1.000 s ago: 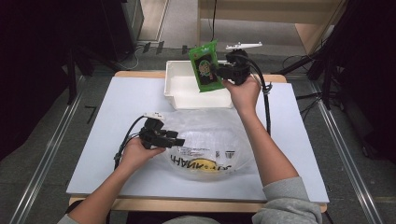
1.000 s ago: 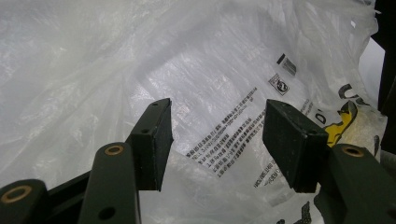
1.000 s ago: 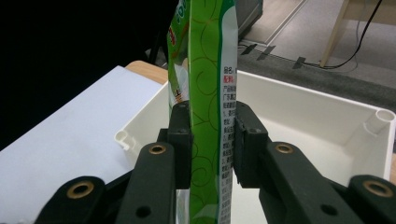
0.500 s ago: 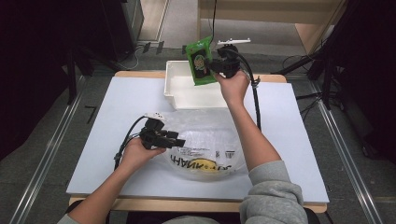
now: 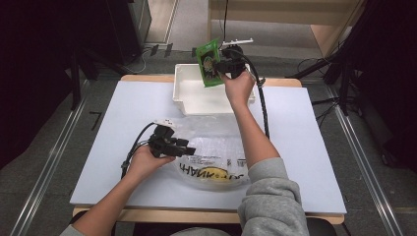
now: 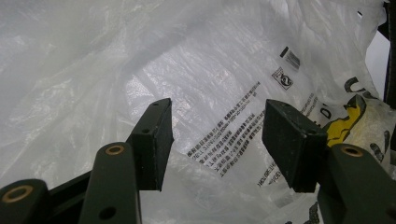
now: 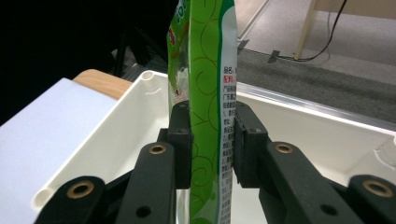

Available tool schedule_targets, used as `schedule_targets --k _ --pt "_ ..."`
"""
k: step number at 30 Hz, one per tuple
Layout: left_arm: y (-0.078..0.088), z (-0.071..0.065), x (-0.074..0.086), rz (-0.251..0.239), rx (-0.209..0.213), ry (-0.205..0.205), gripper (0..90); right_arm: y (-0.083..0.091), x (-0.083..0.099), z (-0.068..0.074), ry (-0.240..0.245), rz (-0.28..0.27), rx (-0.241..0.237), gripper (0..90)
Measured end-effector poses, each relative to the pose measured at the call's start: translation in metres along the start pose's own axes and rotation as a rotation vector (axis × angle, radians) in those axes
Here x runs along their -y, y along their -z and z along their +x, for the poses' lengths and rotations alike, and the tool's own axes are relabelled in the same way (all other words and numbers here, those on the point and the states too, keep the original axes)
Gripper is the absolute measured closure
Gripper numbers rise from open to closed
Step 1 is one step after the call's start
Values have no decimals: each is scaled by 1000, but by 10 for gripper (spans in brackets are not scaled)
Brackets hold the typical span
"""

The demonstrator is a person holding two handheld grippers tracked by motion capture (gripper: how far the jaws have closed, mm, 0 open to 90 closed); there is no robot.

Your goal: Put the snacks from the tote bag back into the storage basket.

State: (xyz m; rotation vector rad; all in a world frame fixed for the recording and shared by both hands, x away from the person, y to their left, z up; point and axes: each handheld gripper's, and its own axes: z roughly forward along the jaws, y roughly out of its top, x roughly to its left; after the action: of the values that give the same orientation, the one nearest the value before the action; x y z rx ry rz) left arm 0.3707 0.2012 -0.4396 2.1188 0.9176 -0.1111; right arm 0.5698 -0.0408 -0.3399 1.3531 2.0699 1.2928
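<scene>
My right gripper [image 5: 222, 65] is shut on a green snack packet [image 5: 208, 63], which it holds upright above the far side of the white bin [image 5: 187, 98]. In the right gripper view the packet [image 7: 210, 93] stands edge-on, pinched between the two pads, with the bin's inside [image 7: 116, 140] below it. My left gripper [image 5: 189, 149] rests low at the left edge of a clear plastic bag [image 5: 216, 152] with printed text and something yellow inside. Its jaws stand open in the left gripper view, with the bag's crinkled film [image 6: 219, 102] in front of and between them.
The white table top [image 5: 305, 147] has bare room to the left and right of the bag. The bin sits at the table's far edge, with dark floor and cables beyond it. Black cables trail from both grippers.
My right hand has carried the green packet to the left, over the far part of the bin. The left hand and the bag have stayed put.
</scene>
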Motion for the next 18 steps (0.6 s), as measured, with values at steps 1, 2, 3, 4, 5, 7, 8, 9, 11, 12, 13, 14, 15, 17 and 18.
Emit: schedule_targets --k 1,2,3,4,5,7,8,9,11,12,13,14,15,17,18 --pt "0 0 0 0 -1 -1 443 -2 0 -1 0 0 1 740" --pt "0 0 0 -1 0 -4 442 -5 0 -1 -1 3 2 741" --pt "1 0 0 -1 0 -6 442 -8 1 -2 -3 6 5 741" --pt "1 0 0 -3 -1 -4 442 -12 1 -3 -2 13 11 740" --pt "1 0 0 -1 -3 -1 442 -15 2 -4 -4 16 14 741" --pt "0 1 0 -3 -1 2 442 -21 4 -6 -10 19 20 741" --pt "0 1 0 -2 -1 0 442 -24 5 -7 -14 14 24 740" --pt "0 1 0 0 -2 0 443 -27 5 -9 -21 14 24 740" --pt "0 0 0 0 -1 -2 443 -34 8 -12 -35 14 26 740" --pt "0 0 0 1 2 -2 444 -37 10 -13 -46 11 28 740" --pt "0 0 0 1 3 -2 444 -39 12 -15 -55 15 27 740" --pt "0 0 0 1 2 -3 444 -41 13 -15 -63 13 27 740" --pt "0 1 0 2 2 -3 444 -43 14 -16 -61 14 27 740" --pt "0 1 0 2 3 -3 444 -45 15 -15 -58 3 34 740" --pt "0 1 0 3 1 -2 444 -46 15 -16 -54 5 35 740"
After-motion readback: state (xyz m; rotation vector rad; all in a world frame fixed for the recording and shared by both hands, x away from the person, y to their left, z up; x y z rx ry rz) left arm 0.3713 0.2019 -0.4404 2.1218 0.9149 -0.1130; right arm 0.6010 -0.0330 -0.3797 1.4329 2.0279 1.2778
